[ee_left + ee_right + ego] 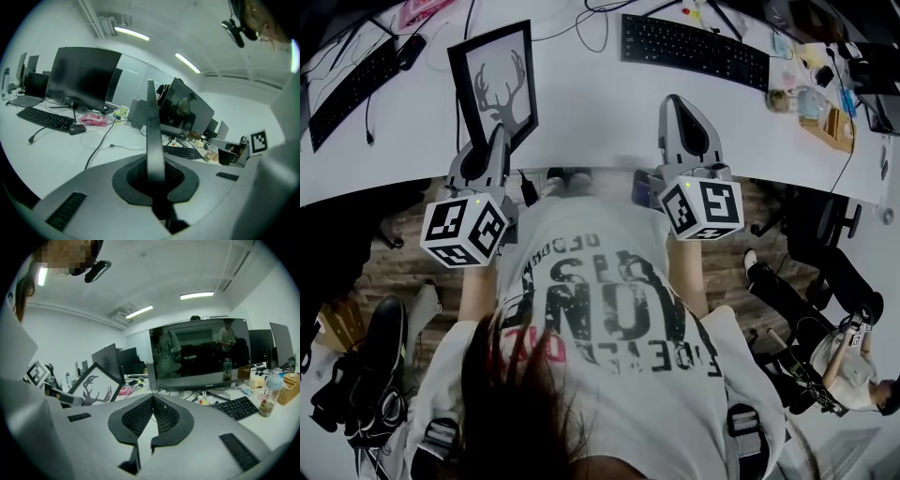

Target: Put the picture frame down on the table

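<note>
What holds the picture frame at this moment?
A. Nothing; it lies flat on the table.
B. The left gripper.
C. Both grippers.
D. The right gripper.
B: the jaws of the left gripper clamp the frame edge-on, while the right gripper is shut and empty.

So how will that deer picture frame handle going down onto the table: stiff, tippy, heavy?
Probably stiff: the picture frame looks flat although the left gripper pinches only one edge. Likely light for its size, since that narrow grip alone carries it. Seen edge-on in the left gripper view it is very slim, so stood upright it may tip; laying it flat seems safer.
</note>
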Action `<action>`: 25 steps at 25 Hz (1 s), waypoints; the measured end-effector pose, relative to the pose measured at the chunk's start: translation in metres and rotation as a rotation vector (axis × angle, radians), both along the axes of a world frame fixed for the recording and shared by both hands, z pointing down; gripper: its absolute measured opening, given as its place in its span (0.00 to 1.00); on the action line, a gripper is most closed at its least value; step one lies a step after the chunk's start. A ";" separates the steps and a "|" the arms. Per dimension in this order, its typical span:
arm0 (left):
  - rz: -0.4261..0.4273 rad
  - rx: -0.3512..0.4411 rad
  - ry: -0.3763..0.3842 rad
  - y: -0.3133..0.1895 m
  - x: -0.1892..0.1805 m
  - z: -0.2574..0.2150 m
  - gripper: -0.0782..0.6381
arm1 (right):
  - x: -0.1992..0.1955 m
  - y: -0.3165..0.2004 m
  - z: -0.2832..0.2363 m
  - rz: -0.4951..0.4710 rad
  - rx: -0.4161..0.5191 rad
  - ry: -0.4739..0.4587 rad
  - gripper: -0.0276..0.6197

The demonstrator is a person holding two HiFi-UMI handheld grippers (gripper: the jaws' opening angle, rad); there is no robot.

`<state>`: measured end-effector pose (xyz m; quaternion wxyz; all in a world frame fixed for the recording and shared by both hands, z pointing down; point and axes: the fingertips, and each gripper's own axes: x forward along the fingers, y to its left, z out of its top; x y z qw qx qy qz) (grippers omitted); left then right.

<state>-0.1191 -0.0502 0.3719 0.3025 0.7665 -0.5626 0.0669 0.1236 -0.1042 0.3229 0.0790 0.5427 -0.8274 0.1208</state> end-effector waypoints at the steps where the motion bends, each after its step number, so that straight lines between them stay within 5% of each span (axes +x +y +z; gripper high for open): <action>1: 0.007 -0.018 0.003 -0.001 0.000 0.003 0.12 | -0.001 0.000 0.001 0.000 -0.003 -0.001 0.04; 9: 0.057 -0.132 0.060 -0.006 0.018 0.030 0.12 | 0.002 0.003 0.011 0.017 -0.034 -0.008 0.04; 18: 0.126 -0.217 0.040 -0.011 0.043 0.060 0.12 | 0.009 0.008 0.023 0.041 -0.075 -0.021 0.04; 25: 0.138 -0.310 0.110 -0.012 0.057 0.086 0.12 | 0.013 0.006 0.033 0.052 -0.105 -0.023 0.04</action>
